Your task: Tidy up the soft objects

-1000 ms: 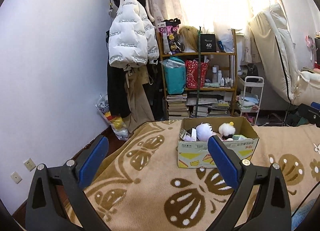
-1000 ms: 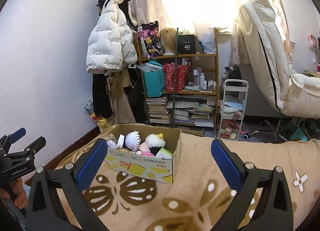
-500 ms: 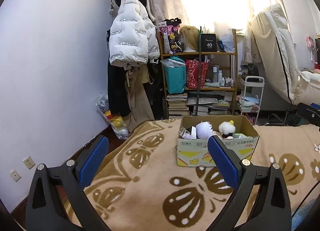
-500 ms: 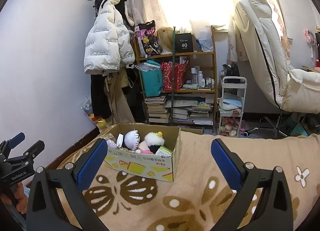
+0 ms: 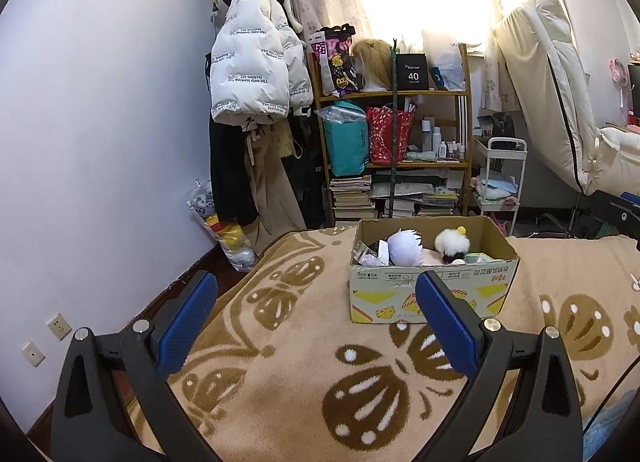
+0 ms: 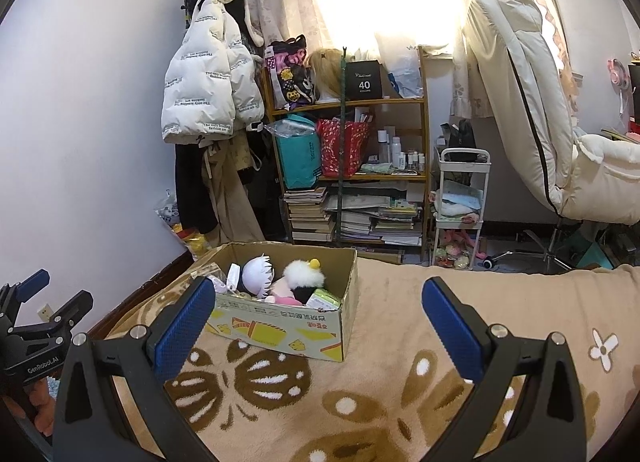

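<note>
My left hand-held gripper (image 5: 316, 314) is hanging with its blue pads (image 5: 187, 322) spread wide and nothing between them, and my right hand-held gripper (image 6: 316, 318) is doing the same — jaws far apart, empty. From the right wrist camera I am also seeing the left one low at the left edge, with part of a hand under it.

Both are hovering over a bed covered by a tan blanket (image 5: 288, 374) with a brown butterfly pattern; neither is touching it.

Just past the fingertips, a cardboard box (image 5: 432, 294) is sitting on the blanket, open at the top. Inside it I am seeing the soft objects: a white spiky-haired plush (image 5: 404, 248) toward the left, a fluffy white plush with a yellow knob on top (image 5: 452, 242) to its right, a bit of pink under them, and a green packet (image 6: 324, 299) at the near right corner. Some clear wrapped bits are lying at the box's left end; I cannot tell what they are.

Farther back, a white puffer jacket (image 5: 256, 74) is hanging over darker coats against the wall, a wooden shelf (image 5: 394, 142) is holding bags, bottles and stacked books, and a small white cart (image 5: 500, 178) is standing beside it. A cream reclining chair (image 6: 532, 114) is leaning at the far right under the bright curtained window.
</note>
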`<state>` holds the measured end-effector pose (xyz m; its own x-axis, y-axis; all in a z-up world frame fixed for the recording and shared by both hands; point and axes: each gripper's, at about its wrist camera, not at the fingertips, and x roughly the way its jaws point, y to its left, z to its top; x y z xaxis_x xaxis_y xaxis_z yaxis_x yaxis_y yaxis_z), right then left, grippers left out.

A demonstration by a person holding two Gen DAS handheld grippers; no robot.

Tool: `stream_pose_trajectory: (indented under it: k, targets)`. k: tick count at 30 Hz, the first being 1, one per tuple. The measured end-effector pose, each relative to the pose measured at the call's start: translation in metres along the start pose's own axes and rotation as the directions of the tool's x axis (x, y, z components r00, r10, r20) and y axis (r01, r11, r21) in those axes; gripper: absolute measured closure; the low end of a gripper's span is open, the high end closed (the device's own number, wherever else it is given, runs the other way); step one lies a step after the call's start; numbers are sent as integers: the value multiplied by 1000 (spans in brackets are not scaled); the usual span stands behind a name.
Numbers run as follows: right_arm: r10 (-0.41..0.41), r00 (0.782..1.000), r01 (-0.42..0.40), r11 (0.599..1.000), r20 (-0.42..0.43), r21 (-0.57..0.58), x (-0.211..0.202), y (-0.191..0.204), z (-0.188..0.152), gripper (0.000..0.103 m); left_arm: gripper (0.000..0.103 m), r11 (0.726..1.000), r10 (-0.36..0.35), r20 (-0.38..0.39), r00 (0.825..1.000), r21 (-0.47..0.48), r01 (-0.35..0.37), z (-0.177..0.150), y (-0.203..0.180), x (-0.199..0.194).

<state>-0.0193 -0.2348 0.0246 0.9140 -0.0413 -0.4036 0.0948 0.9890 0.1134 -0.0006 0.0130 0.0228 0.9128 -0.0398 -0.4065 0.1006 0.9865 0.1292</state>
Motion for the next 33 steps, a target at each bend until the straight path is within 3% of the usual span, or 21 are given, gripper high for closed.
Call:
stream_pose_trajectory:
  k: [33]
  targets:
    - [-13, 1000, 13, 1000, -5, -18, 2, -9, -2, 0, 4, 1000, 20, -22, 1000, 20, -19, -4, -1, 6]
